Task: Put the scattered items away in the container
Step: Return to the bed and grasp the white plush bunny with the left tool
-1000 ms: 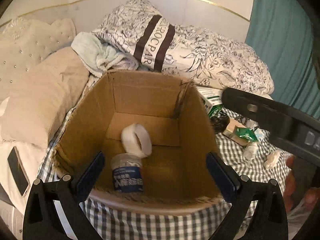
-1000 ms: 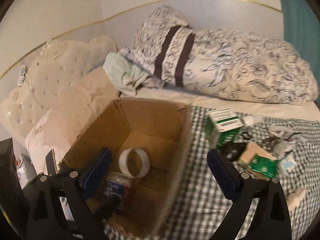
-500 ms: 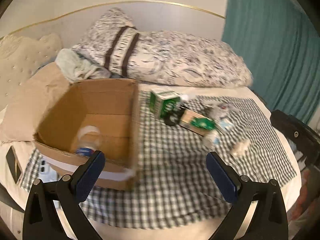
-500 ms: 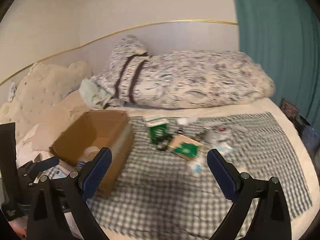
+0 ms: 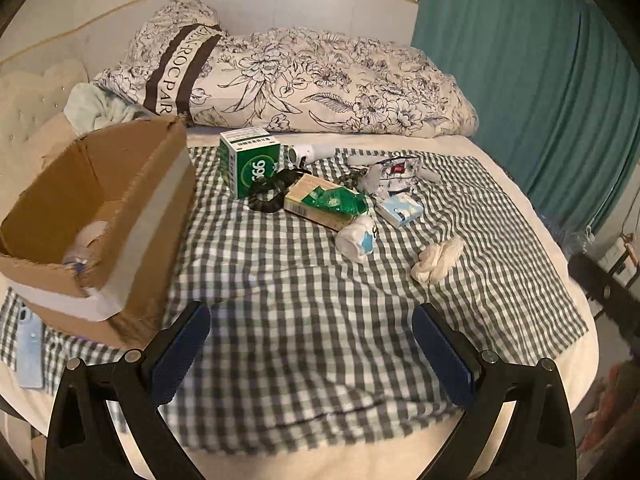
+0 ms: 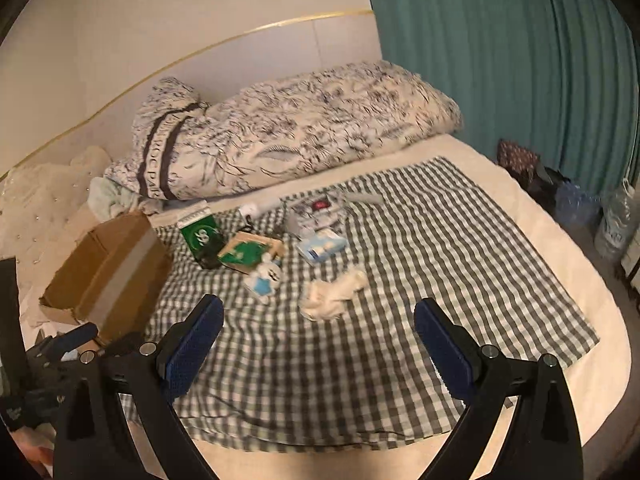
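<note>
With both the left gripper [image 5: 311, 344] and the right gripper [image 6: 319, 336] spread wide and empty, the crumpled white cloth [image 6: 332, 292], lying well right of the cardboard box [image 5: 100, 216], is best approached from above and pinched at its bunched middle.

The right gripper [image 6: 318, 344] hangs wide open and empty over the checked cloth [image 6: 420, 280] on the bed. A cardboard box [image 6: 108, 268] stands at the cloth's left edge. Just right of it lie a green carton [image 6: 200, 236], a flat green packet [image 6: 248, 252], a small blue-and-white bottle [image 6: 266, 278] (on its side), a tissue pack [image 6: 322, 248] and a crumpled white cloth [image 6: 330, 294].
</note>
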### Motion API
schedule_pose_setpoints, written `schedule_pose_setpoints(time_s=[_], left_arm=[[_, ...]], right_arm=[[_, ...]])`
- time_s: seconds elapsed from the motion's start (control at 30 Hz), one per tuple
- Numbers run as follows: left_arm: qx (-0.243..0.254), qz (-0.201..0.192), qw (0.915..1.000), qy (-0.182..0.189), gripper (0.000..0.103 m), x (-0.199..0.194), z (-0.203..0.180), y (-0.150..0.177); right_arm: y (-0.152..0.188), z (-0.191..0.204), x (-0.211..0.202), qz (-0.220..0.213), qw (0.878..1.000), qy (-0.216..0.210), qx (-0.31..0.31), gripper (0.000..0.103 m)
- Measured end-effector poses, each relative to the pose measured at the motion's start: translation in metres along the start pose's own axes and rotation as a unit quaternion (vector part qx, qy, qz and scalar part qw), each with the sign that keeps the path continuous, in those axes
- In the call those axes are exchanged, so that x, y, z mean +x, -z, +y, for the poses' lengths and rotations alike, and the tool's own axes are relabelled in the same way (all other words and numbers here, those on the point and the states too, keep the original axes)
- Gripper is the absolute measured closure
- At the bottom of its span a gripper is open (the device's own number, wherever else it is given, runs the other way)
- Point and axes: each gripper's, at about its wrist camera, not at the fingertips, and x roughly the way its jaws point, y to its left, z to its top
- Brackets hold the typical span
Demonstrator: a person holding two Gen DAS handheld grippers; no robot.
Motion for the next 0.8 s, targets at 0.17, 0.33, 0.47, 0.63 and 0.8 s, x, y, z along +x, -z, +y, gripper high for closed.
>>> schedule_pose_setpoints(time_s=[0.17, 0.33, 0.47, 0.63, 0.8], left_arm=[[-0.008, 0.006, 0.9999, -0.007, 0.000, 0.037, -0.008, -0.007], [0.008, 0.027, 0.9996, 0.000, 0.000, 0.083, -0.019, -0.015], [0.036, 0.036, 0.9987, 0.000, 0.000, 0.119, -0.032, -0.018], [0.036, 0.046, 0.9983, 0.001, 0.000, 0.156, -0.038, -0.022], [0.030, 0.063, 0.9976, -0.004, 0.000, 0.193, -0.041, -0.030]], right_arm=[[0.008, -0.012, 0.030, 0.018, 1.000, -0.006, 0.008, 0.006], [0.010, -0.014, 0.077, 0.045, 0.999, 0.003, 0.000, 0.006], [0.009, -0.017, 0.113, 0.062, 0.998, 0.014, -0.005, 0.006], [0.007, -0.018, 0.157, 0.089, 0.996, 0.015, -0.013, 0.006], [0.008, -0.024, 0.193, 0.112, 0.994, 0.014, -0.006, 0.006]])
